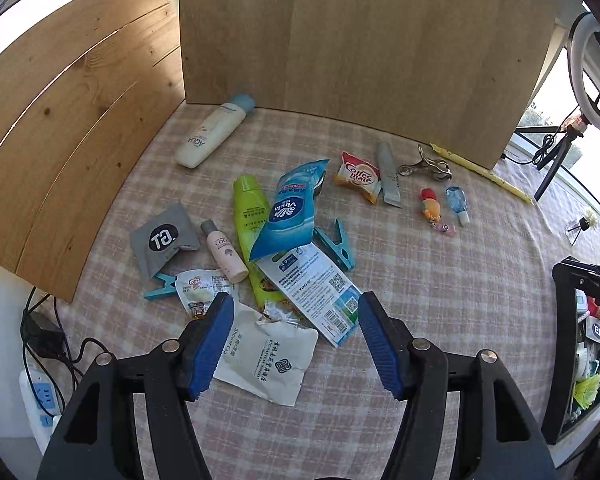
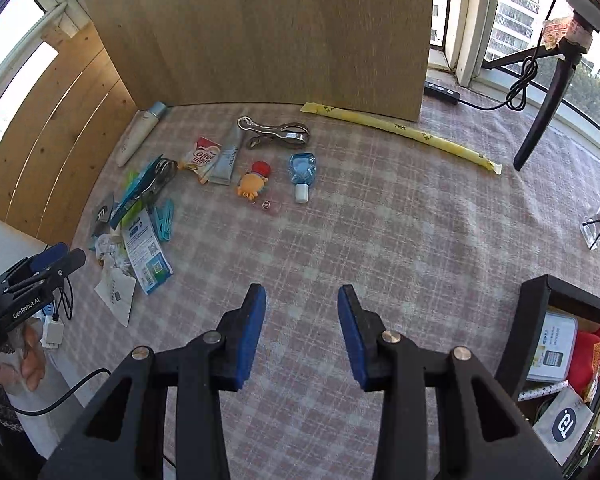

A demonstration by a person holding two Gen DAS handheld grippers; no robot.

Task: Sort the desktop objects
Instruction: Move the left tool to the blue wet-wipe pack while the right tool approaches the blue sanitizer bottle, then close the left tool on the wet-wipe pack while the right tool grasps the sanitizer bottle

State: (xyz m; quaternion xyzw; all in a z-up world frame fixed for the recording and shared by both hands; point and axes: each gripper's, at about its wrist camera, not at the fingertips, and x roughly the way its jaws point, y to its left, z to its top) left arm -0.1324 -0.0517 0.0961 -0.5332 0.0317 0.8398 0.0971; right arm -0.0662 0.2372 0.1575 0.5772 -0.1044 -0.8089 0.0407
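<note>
My left gripper [image 1: 296, 310] is open and empty, held just above a white shower-cap packet [image 1: 270, 358] and a blue-white barcode card [image 1: 316, 294]. Beyond them lie a green tube [image 1: 250, 220], a blue Vinda tissue pack [image 1: 290, 212], a small pink bottle [image 1: 226, 252], a grey pouch [image 1: 162, 236] and two teal clips [image 1: 336, 244]. My right gripper [image 2: 302, 300] is open and empty over bare cloth. A toy figure [image 2: 254, 184] and a small blue bottle [image 2: 302, 172] lie ahead of it.
A black box [image 2: 540, 312] with sorted items stands at the right; it also shows in the left wrist view [image 1: 560, 340]. Wooden boards [image 1: 340, 40] wall the back and left. A white lotion bottle [image 1: 212, 132], a metal clip [image 2: 278, 132], a creamer sachet [image 1: 356, 176] and a yellow stick [image 2: 400, 132] lie farther back.
</note>
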